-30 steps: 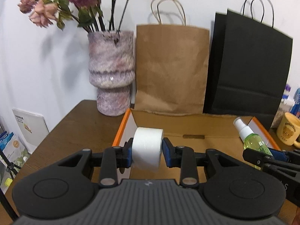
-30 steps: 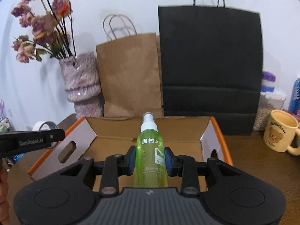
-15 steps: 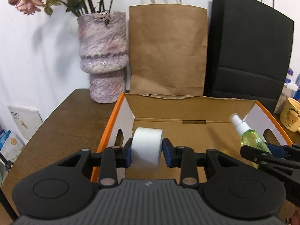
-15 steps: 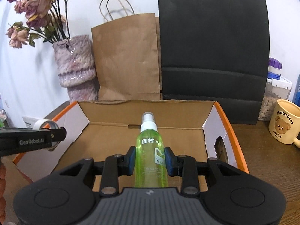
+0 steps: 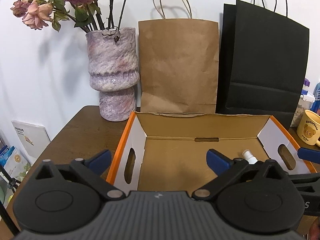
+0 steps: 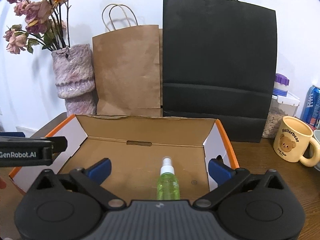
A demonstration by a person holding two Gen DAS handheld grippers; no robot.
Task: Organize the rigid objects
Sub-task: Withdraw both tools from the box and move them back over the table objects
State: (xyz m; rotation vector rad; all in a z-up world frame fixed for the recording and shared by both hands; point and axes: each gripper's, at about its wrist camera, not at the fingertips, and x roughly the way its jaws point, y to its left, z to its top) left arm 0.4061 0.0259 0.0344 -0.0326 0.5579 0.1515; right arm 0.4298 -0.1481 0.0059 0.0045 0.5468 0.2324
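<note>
Landmark: cardboard box (image 6: pixel 144 128), open-topped with an orange rim, on the brown table (image 5: pixel 84 132).
Left tool (image 5: pixel 158 160): jaws opening, spread wide, nothing between them; it hangs over the box's left end.
Right tool (image 6: pixel 159 167): jaws opening, spread wide; its pads stand clear of the bottle on both sides.
Spray bottle (image 6: pixel 167 182): green, white nozzle, upright on the box floor near the right end wall.
Tape roll: white; not visible in either view now, so its place in the box cannot be told.
Behind the box: vase (image 5: pixel 113 74), brown paper bag (image 5: pixel 178 66), black paper bag (image 6: pixel 218 68).
Right of the box: bear mug (image 6: pixel 292 140), on the table.
Risk 1: the bottle is tall and narrow, so a pad brushing it as the right tool withdraws could tip it.
Risk 2: a low retreat could catch the box wall and drag the box.
Change: 1 second ago the left tool clamped the roll and the right tool clamped the bottle above the box; both are now released.
</note>
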